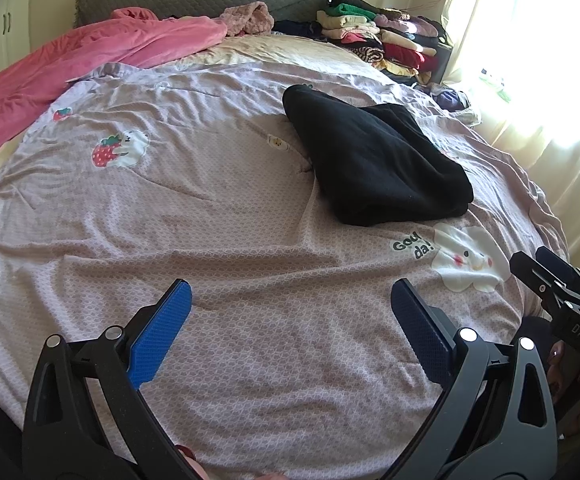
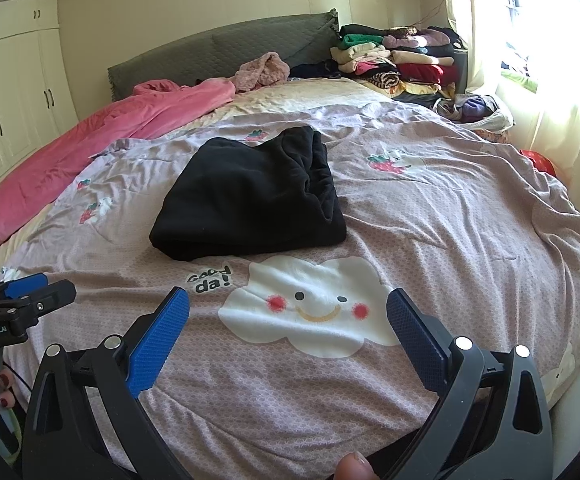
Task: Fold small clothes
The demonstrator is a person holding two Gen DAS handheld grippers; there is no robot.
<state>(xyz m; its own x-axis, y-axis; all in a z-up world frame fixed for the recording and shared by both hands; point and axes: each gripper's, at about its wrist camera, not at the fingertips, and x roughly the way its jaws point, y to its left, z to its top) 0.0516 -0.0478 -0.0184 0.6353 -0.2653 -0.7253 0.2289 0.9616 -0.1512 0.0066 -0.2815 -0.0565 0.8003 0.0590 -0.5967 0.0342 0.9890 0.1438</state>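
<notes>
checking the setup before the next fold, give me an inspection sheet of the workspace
surface: bed cover, pinkish, cartoon prints, wrinkled
job's things: black garment lies folded mid-bed, untouched
clutter: pink blanket along the far left side; stack of folded clothes by the headboard; loose clothes near the window
grippers: left gripper and right gripper open, holding nothing, hovering short of the garment
cables: nothing seen
surroundings: grey headboard, white wardrobe, bright curtained window

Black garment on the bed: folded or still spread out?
Folded. The black garment lies as a compact stacked bundle with layered edges on the pink bedspread; both open grippers are clear of it.
</notes>
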